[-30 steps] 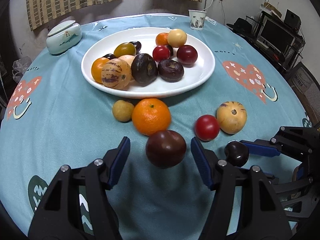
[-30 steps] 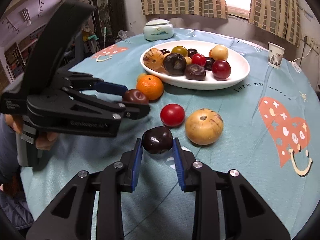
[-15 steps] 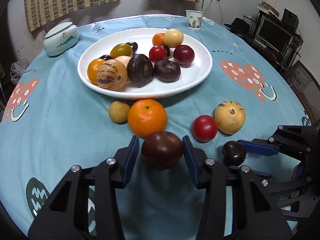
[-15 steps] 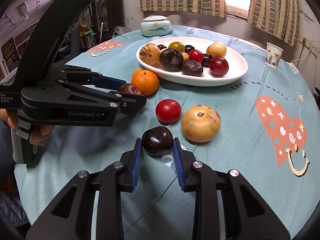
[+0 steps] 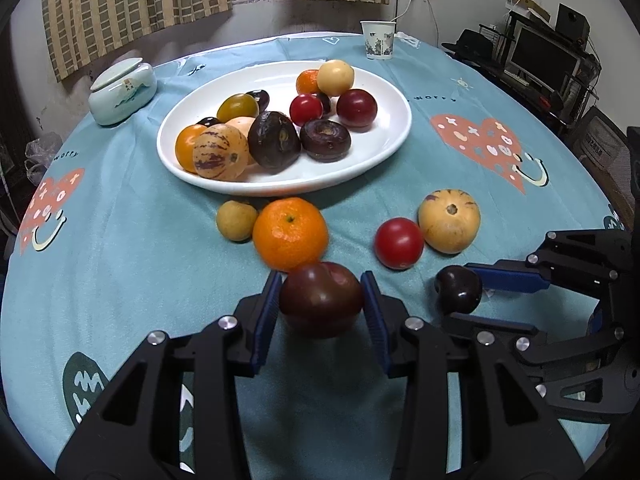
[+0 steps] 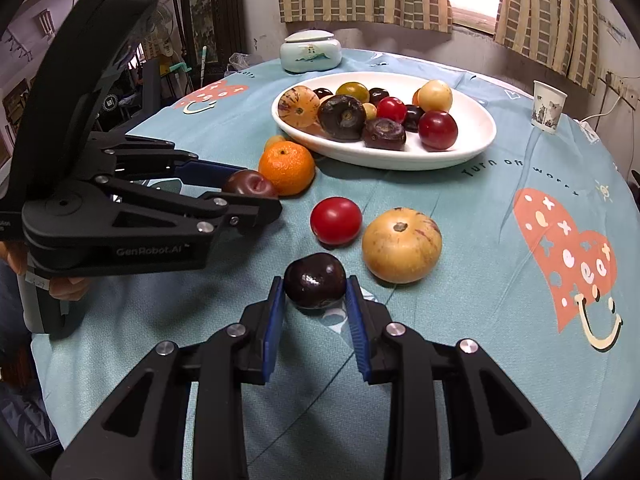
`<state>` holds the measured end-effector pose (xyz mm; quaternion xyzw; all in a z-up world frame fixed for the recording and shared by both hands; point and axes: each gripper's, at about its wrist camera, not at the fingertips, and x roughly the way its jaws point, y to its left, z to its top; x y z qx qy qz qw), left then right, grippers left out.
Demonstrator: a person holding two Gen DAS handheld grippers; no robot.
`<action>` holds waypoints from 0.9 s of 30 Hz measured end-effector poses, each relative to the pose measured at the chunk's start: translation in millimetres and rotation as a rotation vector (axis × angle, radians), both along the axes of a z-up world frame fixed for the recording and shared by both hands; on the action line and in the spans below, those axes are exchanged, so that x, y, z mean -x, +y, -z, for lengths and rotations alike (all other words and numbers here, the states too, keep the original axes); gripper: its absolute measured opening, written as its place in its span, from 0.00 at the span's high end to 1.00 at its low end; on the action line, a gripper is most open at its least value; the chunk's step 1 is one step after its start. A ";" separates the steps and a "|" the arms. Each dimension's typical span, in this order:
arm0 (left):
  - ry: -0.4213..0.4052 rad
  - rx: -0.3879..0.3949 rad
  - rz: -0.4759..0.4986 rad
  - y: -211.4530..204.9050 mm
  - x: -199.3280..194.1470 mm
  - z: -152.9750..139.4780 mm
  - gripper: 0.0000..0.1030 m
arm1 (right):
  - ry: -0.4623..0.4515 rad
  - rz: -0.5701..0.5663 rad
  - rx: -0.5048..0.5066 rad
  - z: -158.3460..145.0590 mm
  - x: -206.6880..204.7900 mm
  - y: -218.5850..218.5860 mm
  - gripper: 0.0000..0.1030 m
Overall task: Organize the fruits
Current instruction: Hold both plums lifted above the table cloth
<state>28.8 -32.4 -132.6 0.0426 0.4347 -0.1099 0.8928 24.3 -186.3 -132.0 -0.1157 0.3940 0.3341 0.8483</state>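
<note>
My left gripper [image 5: 321, 300] is shut on a dark red plum [image 5: 321, 305], held just above the cloth in front of an orange [image 5: 290, 233]. My right gripper [image 6: 315, 292] is shut on a small dark purple fruit [image 6: 315, 285] low over the table. Loose on the cloth lie a red tomato [image 6: 336, 220], a striped yellow melon [image 6: 401, 250] and a small yellow fruit [image 5: 236, 220]. The white plate [image 5: 384, 148] behind them holds several fruits. In the right wrist view the left gripper [image 6: 256, 196] shows at the left with the plum [image 6: 249, 183].
A pale ceramic lidded jar [image 5: 121, 93] stands at the back left and a paper cup [image 5: 378, 40] at the back right. The round table has a teal cloth [image 5: 120, 240] with heart prints. A desk with a monitor [image 5: 544, 60] stands beyond the right edge.
My left gripper closed on the dark red plum and lifted it slightly. My right gripper stayed shut on the dark purple fruit and barely moved.
</note>
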 end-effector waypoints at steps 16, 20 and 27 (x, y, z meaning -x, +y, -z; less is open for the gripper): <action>-0.040 -0.036 0.002 0.9 8.9 -4.4 0.60 | 0.006 -0.008 -0.011 0.8 -0.6 -0.2 0.70; -0.043 -0.031 0.005 2.5 9.2 -4.9 0.60 | 0.005 -0.011 -0.015 0.2 0.2 -0.3 0.70; -0.047 -0.028 0.013 2.4 10.0 -5.6 0.60 | 0.009 -0.014 -0.018 0.6 -0.1 -0.4 0.69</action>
